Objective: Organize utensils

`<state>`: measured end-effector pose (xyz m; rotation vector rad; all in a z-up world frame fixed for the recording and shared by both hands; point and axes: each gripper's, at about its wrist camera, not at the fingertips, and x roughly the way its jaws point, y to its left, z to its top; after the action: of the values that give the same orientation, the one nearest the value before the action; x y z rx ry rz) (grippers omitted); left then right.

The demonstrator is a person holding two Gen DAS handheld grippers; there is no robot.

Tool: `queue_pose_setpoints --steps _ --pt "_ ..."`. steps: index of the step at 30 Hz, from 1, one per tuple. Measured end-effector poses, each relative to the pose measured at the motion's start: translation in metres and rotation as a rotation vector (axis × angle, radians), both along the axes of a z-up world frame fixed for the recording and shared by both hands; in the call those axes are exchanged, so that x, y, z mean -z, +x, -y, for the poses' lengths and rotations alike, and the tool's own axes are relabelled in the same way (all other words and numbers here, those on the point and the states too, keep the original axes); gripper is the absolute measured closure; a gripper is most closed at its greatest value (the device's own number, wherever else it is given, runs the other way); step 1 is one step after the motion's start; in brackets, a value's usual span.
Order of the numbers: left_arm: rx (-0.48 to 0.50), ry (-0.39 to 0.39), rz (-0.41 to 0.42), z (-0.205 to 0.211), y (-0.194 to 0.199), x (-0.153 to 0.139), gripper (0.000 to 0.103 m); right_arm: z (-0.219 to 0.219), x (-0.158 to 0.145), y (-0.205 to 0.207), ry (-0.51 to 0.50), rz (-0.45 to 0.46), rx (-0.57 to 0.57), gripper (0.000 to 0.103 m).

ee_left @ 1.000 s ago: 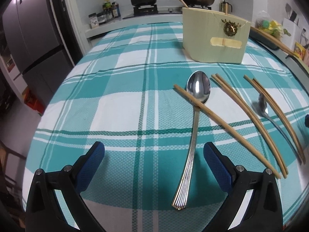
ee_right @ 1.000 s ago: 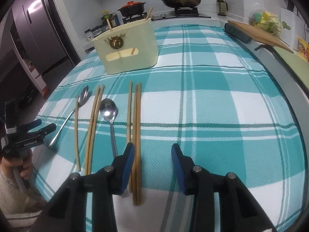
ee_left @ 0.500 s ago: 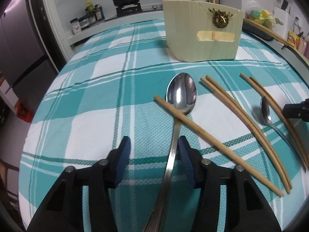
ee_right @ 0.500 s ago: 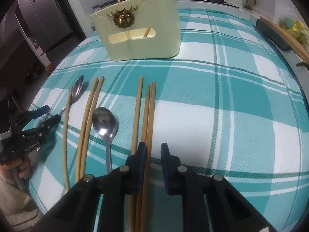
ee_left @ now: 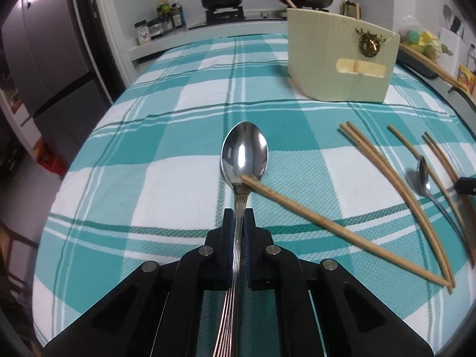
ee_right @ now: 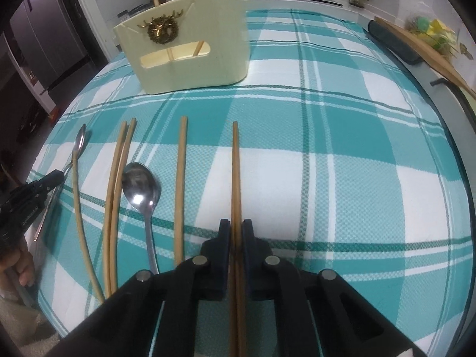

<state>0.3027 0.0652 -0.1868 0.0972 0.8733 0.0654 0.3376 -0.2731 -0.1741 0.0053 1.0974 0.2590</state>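
My left gripper point(ee_left: 238, 221) is shut on the handle of a large steel spoon point(ee_left: 244, 154), its jaws closing tight around it. The spoon's bowl points away over the cloth, and a single chopstick point(ee_left: 342, 229) rests its tip on the spoon's neck. My right gripper point(ee_right: 236, 232) is shut on a pair of wooden chopsticks point(ee_right: 235, 172) that point straight ahead. The cream utensil holder point(ee_right: 190, 47) stands at the back with two chopsticks inside. From the right wrist view, the left gripper point(ee_right: 44, 184) sits at the far left.
On the teal checked tablecloth point(ee_right: 342, 178) lie one chopstick point(ee_right: 180, 190), a small spoon point(ee_right: 139, 187), another chopstick pair point(ee_right: 119, 190) and a curved single chopstick point(ee_right: 78, 202). A hand point(ee_right: 15, 264) shows at the lower left. A stove with pots stands behind; a fridge point(ee_left: 44, 59) stands left.
Both grippers moved forward and closed, the left one from wide open onto the spoon handle and the right one onto two chopsticks. The crossing chopstick now ends at the spoon's neck.
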Motion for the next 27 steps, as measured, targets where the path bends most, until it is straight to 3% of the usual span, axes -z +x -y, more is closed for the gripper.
queue_pose_setpoints --steps 4,9,14,15,17,20,27 --pt "-0.021 0.049 0.014 -0.017 -0.009 -0.002 0.100 0.016 0.000 -0.012 0.036 -0.019 0.031 0.095" --pt "-0.064 0.040 0.002 -0.038 -0.010 0.002 0.100 0.029 0.000 -0.023 0.076 -0.026 0.021 0.093" --pt "-0.024 0.009 -0.011 -0.036 -0.011 0.007 0.097 0.028 -0.001 -0.023 0.056 -0.034 0.000 0.090" --pt "-0.005 -0.004 -0.012 -0.034 -0.011 0.007 0.096 0.027 -0.001 -0.021 0.050 -0.035 -0.003 0.090" --pt "0.018 -0.018 -0.013 -0.031 -0.011 0.006 0.082 0.026 -0.001 -0.016 0.033 -0.037 -0.007 0.090" --pt "0.037 -0.033 -0.004 -0.032 -0.013 0.002 0.071 0.034 -0.001 -0.006 0.107 -0.065 0.020 0.093" --pt "0.053 -0.021 -0.022 -0.029 -0.008 0.004 0.064 0.058 -0.003 -0.011 0.158 -0.060 0.078 0.097"
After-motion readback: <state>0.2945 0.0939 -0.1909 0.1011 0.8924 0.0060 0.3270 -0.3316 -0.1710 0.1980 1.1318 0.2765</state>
